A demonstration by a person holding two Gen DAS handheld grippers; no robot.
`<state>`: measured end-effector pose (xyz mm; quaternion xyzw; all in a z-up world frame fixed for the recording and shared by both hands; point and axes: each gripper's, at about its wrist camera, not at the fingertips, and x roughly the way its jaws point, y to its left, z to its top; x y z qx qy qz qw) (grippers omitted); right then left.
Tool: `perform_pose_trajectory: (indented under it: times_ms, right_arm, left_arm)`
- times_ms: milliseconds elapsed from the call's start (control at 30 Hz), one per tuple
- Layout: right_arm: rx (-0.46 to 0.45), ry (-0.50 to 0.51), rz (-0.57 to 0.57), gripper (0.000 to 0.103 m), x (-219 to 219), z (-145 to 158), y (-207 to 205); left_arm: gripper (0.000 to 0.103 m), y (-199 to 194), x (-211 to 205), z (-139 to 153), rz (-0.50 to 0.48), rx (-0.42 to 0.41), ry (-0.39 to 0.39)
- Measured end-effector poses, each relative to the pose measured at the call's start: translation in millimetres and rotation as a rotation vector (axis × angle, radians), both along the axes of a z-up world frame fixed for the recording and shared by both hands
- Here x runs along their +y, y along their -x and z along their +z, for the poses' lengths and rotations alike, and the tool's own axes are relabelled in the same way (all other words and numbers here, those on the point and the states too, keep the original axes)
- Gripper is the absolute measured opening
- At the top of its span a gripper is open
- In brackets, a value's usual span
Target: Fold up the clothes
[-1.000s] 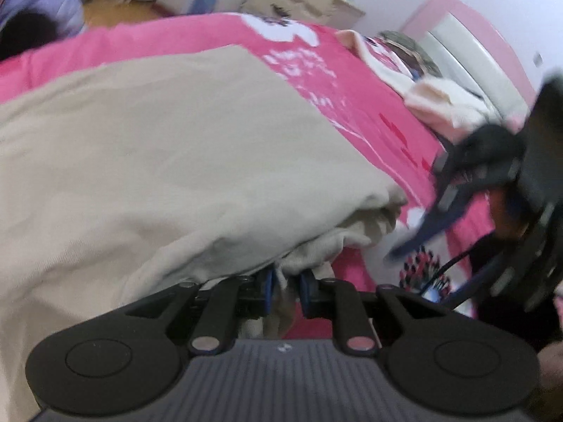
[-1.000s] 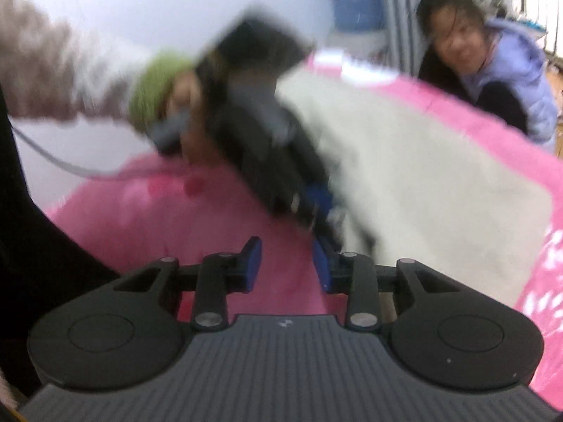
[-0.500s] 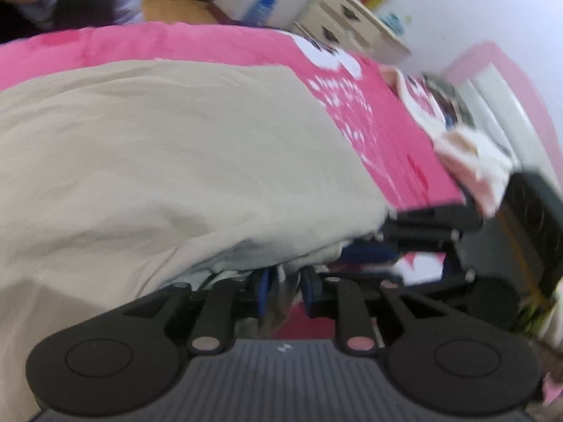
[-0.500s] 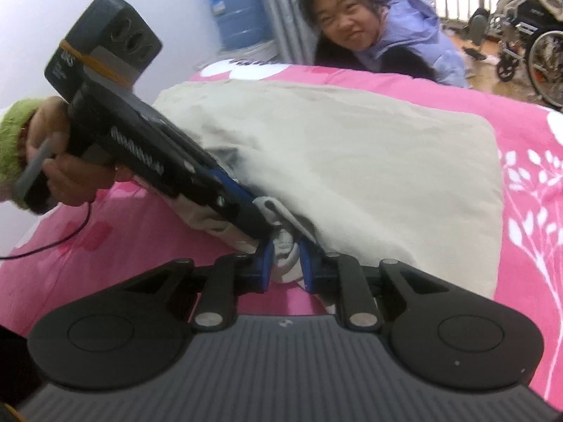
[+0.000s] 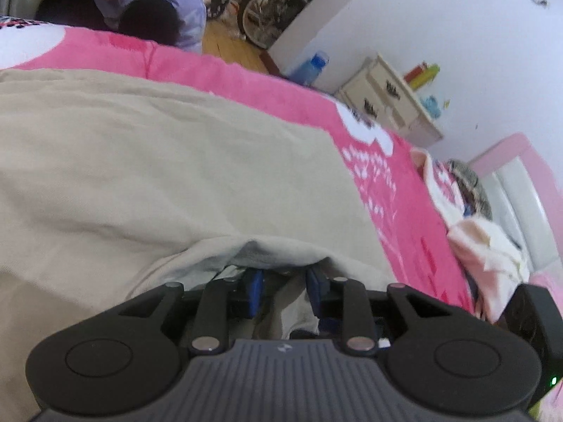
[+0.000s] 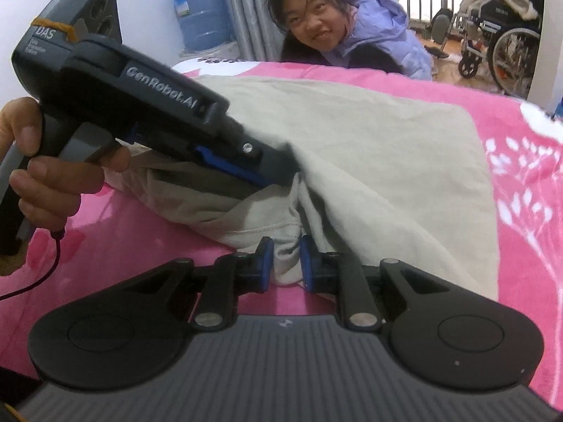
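A large beige garment (image 5: 158, 176) lies spread over the pink bed cover (image 5: 404, 211). Its near edge drapes over my left gripper (image 5: 285, 292), whose blue pads stand apart with cloth hanging loosely between them. In the right wrist view the beige garment (image 6: 369, 147) is folded over itself, and my right gripper (image 6: 285, 263) is shut on a bunched corner at its near edge. Just above it, my left gripper (image 6: 278, 172), held in a hand (image 6: 52, 183), has its nose tucked under the top layer, so its fingertips are hidden there.
A person (image 6: 352, 35) in a lilac jacket leans at the far side of the bed. A cream nightstand (image 5: 387, 105) stands by the wall. Pale clothes (image 5: 485, 246) are piled near the pink headboard. A wheelchair (image 6: 499, 35) and a water bottle (image 6: 200, 17) stand beyond the bed.
My right gripper swung in beside the left one and shut on the garment's corner. The left gripper's pads have spread wider, and both views have tilted up toward the far side.
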<state>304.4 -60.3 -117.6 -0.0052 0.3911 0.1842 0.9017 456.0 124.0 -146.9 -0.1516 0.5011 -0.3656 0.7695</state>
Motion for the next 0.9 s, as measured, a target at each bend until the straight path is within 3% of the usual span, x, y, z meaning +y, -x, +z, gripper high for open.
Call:
perform_pose_trajectory:
  times_ms: [133, 333, 533, 667, 800, 900]
  right_arm:
    - [-0.040, -0.028, -0.016, 0.017, 3, 6, -4]
    - [0.057, -0.119, -0.096, 0.015, -6, -13, -26]
    - [0.058, -0.123, -0.111, 0.015, -7, -12, -21]
    - [0.048, -0.121, -0.137, 0.015, -5, -12, -14]
    - [0.038, -0.112, -0.156, 0.015, -1, -12, -9]
    - [0.038, -0.100, -0.155, 0.015, 1, -10, -8]
  left_arm:
    - [0.030, -1, 1, -1, -0.020, 0.015, 0.002]
    - [0.046, 17, 4, 5, -0.060, 0.005, -0.068]
    - [0.049, 28, 5, -1, -0.035, -0.022, -0.085]
    - [0.060, 25, 4, -7, 0.015, 0.003, -0.051]
    - [0.060, 19, 5, -15, 0.113, 0.018, 0.003]
    - [0.059, 16, 12, -14, 0.197, 0.029, 0.094]
